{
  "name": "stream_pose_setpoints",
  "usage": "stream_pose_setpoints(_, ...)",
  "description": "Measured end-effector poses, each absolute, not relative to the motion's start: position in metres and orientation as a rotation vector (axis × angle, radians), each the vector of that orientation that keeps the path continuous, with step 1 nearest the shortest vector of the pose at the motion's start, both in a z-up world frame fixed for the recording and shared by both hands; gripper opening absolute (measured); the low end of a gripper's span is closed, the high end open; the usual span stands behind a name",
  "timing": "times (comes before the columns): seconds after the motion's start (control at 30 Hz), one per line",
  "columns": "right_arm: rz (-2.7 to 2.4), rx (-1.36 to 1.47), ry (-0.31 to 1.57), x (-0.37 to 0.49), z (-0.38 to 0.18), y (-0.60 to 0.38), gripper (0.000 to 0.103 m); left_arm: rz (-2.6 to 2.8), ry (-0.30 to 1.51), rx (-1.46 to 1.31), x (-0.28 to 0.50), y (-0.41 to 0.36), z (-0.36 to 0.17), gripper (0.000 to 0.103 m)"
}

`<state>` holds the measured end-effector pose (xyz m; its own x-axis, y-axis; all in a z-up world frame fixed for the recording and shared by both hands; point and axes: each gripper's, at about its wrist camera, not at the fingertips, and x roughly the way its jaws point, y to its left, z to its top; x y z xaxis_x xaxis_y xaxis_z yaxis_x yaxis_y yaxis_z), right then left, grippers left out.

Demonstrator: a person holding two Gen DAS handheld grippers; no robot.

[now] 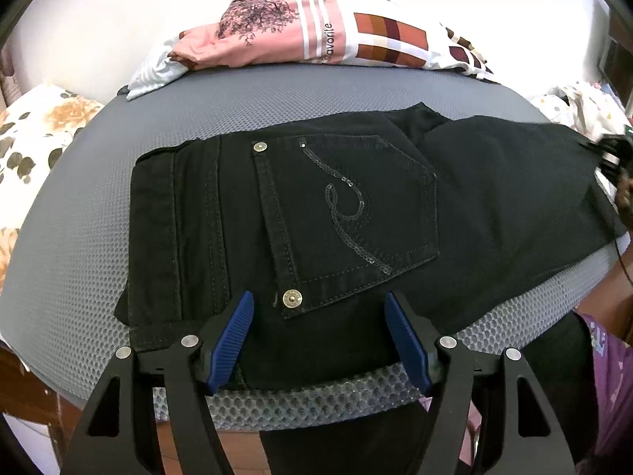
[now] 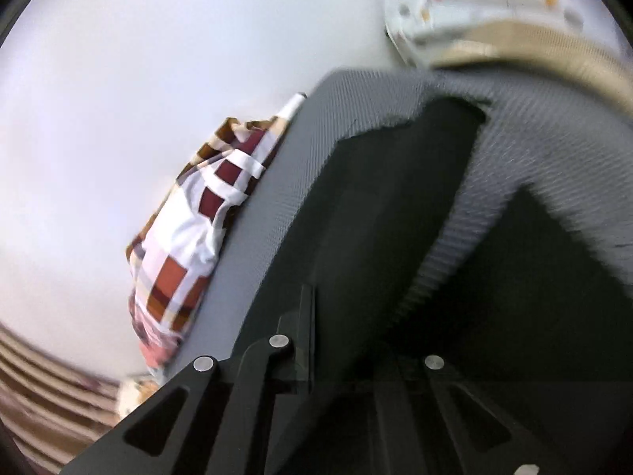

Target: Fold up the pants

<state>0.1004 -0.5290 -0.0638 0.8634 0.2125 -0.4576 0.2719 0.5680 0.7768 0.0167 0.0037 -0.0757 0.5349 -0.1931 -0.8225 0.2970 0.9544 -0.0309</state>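
One pair of black pants (image 1: 316, 213) lies flat on the grey mesh desk (image 1: 79, 261), directly ahead of the left gripper (image 1: 319, 340), whose two blue pads (image 1: 231, 340) stand wide apart over the near edge, gripping nothing. One pocket (image 1: 348, 217) with two rivets faces up. Beyond lies one patterned cloth pile (image 1: 316, 31). The right gripper (image 2: 316, 356) is closed; its blurred view shows dark fabric covering it.

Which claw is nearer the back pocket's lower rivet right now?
Left. The left claw hangs open just below the lower rivet. The right claw is shut, off by the pants' far leg end.
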Motion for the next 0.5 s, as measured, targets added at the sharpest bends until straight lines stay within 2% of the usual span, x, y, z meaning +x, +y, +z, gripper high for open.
stream_pose_setpoints(0.07,-0.044,0.942,0.530,0.068,-0.057,-0.529,0.005,-0.297,0.964,0.123,0.017,0.004,-0.076,0.069)
stream_pose_setpoints(0.23,-0.081,0.962,0.586,0.002,-0.087,-0.550,0.004,-0.305,0.957,0.153,0.014,0.002,-0.077,0.069)
stream_pose_setpoints(0.37,-0.087,1.032,0.586,-0.018,-0.113,-0.559,0.001,-0.314,0.951,0.169,0.012,0.004,-0.077,0.069)
stream_pose_setpoints(0.5,-0.033,1.085,0.552,-0.024,-0.116,-0.565,0.003,-0.312,0.950,0.179,0.012,0.003,-0.076,0.069)
